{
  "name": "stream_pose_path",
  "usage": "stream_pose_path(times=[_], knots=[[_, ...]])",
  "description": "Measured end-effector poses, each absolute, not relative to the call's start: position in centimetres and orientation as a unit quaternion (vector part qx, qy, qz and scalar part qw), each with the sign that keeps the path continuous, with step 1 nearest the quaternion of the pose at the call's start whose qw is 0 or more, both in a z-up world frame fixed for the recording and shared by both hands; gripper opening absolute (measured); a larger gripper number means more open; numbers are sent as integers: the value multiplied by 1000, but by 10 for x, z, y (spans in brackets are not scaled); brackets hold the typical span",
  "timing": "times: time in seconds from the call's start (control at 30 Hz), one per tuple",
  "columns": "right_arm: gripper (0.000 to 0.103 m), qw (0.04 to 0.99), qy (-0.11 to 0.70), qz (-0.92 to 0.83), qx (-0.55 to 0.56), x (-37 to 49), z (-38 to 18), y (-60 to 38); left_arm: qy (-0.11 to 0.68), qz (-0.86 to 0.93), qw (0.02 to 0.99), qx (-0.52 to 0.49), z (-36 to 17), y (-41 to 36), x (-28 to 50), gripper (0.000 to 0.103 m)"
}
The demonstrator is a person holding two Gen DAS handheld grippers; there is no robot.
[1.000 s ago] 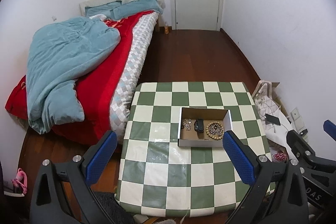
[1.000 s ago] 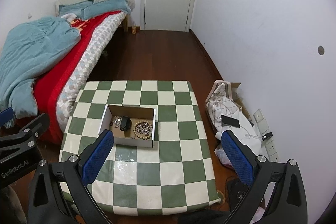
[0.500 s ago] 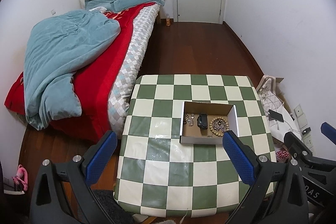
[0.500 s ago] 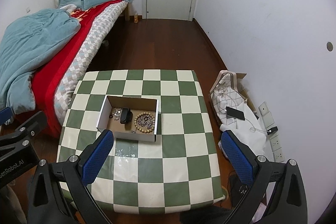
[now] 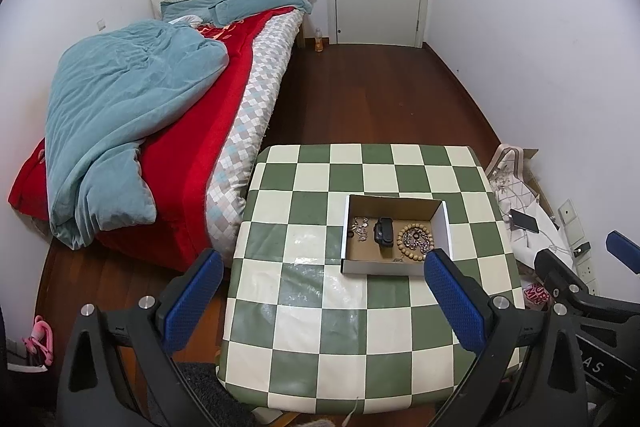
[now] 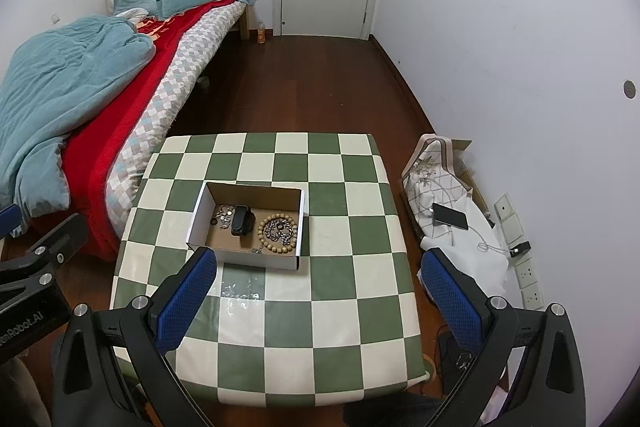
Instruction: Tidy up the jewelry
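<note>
A shallow cardboard box (image 5: 394, 267) is seen on the green and white checked tabletop (image 5: 360, 339), a little behind the middle of it. Inside the box, from left to right, three groups are laid: a small heap of silver chain jewelry (image 5: 360, 228), then a black watch-like piece (image 5: 383, 231), then a wooden bead bracelet (image 5: 415, 242) with some dark metal pieces inside its ring. The same order is shown in the right wrist view: the box (image 6: 245, 254), the silver heap (image 6: 224, 215), the black piece (image 6: 242, 220) and the bead bracelet (image 6: 279, 230). Near the front wall of the box a thin chain can be noticed, but it is too small to be told exactly.

The silver pieces are too fine to be counted or named one by one. The front edge of the tabletop is cut off by the tongs in both views. To the right of the tabletop a phone (image 6: 450, 215) is lying on a white cloth on the floor.

The left tongs (image 5: 318, 301) are held wide open above the near part of the tabletop, and nothing is gripped or touched by them. The right tongs (image 6: 318, 299) are spread equally wide over the front part of the tabletop, well apart from the box, and they are empty too.
</note>
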State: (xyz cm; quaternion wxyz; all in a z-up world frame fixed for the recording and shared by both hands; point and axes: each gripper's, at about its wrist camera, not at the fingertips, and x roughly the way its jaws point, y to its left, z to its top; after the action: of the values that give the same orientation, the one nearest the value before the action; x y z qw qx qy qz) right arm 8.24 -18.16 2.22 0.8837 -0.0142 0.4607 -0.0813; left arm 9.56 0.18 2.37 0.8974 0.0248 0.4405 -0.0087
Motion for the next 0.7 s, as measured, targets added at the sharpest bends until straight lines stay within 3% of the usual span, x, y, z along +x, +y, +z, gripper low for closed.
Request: stream_pose_path(times=[0.7], knots=[[103, 886, 457, -78, -15, 79, 32, -181, 436, -1, 899, 29, 27, 6, 89, 103]])
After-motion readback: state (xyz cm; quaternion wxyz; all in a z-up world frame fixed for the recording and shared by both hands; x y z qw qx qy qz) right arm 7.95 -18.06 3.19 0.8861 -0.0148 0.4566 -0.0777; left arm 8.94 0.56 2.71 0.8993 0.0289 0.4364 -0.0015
